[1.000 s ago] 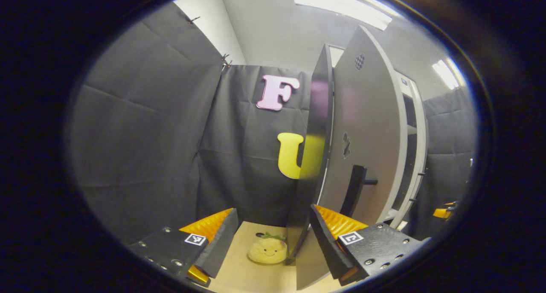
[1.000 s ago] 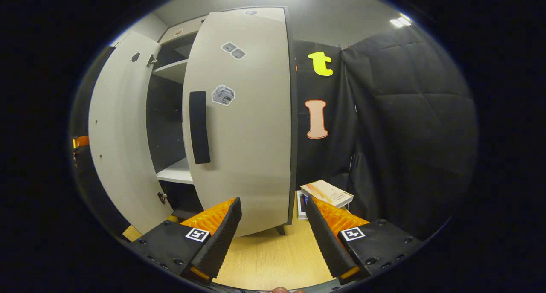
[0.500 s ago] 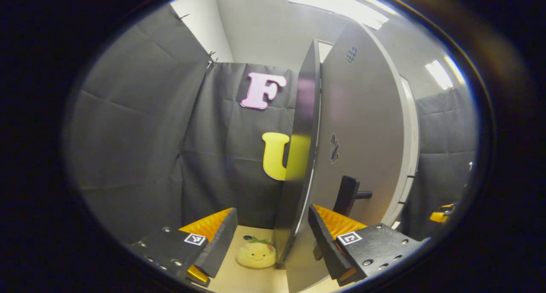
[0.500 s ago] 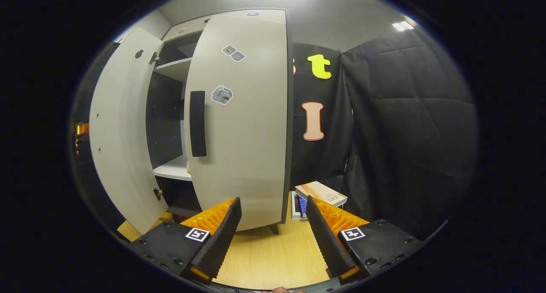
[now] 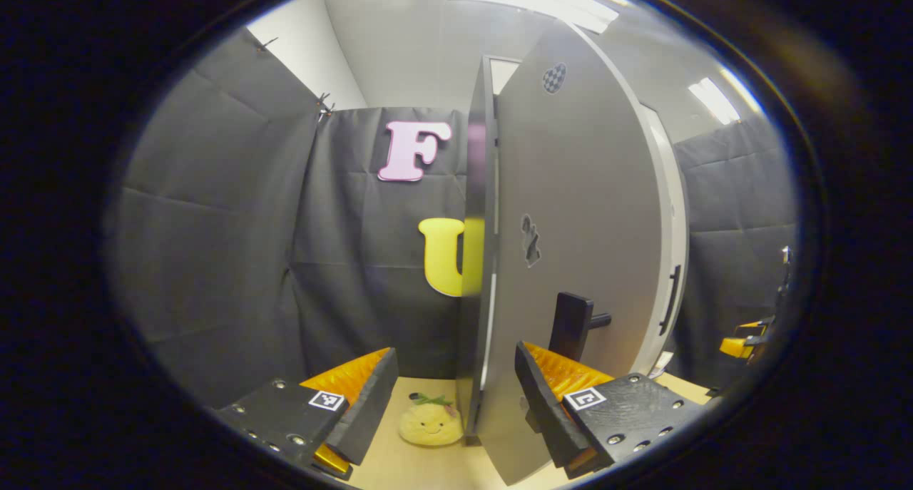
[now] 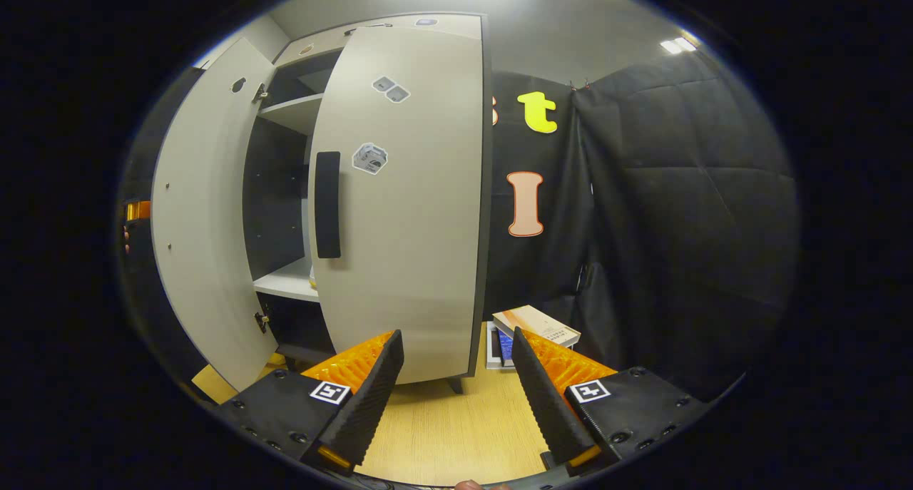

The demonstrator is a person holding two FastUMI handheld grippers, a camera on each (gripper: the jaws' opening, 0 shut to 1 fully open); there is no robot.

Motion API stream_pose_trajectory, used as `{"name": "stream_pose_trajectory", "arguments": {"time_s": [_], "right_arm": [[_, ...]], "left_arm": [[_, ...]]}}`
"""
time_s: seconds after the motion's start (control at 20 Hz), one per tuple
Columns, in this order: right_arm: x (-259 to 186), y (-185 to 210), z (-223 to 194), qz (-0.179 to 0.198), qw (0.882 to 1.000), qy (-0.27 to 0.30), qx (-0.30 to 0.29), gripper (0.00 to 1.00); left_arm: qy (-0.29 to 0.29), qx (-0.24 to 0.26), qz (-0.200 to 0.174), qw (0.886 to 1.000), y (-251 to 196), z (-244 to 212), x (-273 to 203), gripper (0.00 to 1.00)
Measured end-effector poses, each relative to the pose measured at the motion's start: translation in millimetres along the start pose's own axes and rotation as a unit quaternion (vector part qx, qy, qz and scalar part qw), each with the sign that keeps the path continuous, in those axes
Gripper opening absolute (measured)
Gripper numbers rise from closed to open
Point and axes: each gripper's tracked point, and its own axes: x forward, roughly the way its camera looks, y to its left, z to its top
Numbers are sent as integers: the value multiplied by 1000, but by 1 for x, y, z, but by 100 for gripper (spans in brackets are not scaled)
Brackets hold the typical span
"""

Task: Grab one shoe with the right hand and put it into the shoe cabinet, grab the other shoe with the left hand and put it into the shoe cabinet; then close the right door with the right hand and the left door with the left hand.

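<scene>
My left gripper is spread open with nothing between its fingers, and the thin near edge of the shoe cabinet's left door stands upright right in the gap ahead of them. My right finger on that hand lies up against the outer face of that door, low down; I cannot tell for certain that it touches. The door's dark handle juts out just above that finger. On the wooden floor to the left of the door's foot sits a small yellow plush toy with a smiling face, close to the black cloth wall behind it. Far to the right in the left gripper view I catch my other gripper as a small shape at the edge. My right gripper is also released, fingers wide apart and empty, hanging over the wooden floor in front of the cabinet. From there the right door faces me nearly shut, with its dark vertical handle near its left edge and a few stickers on its pale face. The left door is swung partly out, and in the gap between the two doors I see the dark inside of the shoe cabinet with pale shelves. I cannot make out the shoes inside. To the right of the cabinet's foot a couple of books lie stacked on the floor against the cloth.
</scene>
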Motion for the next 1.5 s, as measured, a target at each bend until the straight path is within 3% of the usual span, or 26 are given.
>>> {"name": "stream_pose_trajectory", "arguments": {"time_s": [0.35, 0.5, 0.65, 0.8, 1.0, 1.2, 1.5], "right_arm": [[18, -13, 1, 11, 1000, 5, 1, 96], [28, -29, 9, 10, 1000, 4, 9, 92], [35, -47, 16, -1, 1000, -6, 1, 96], [39, -62, 18, -14, 1000, -15, -14, 92], [32, -76, 19, -24, 999, -21, 13, 92], [28, -86, 14, -35, 999, -17, 26, 96], [26, -70, 32, -24, 998, -37, 53, 92]], "left_arm": [[-12, 25, 21, 999, -64, 5, 7, 93], [-12, 8, 32, 999, -93, -2, 16, 93], [-17, 0, 19, 1000, -131, -2, 40, 95], [-14, -10, 15, 1000, -159, -4, 63, 94], [-18, 0, 36, 999, -167, -1, 64, 93], [-23, -15, 21, 999, -169, 1, 56, 95], [-31, -28, 48, 998, -167, -1, 52, 93]]}}
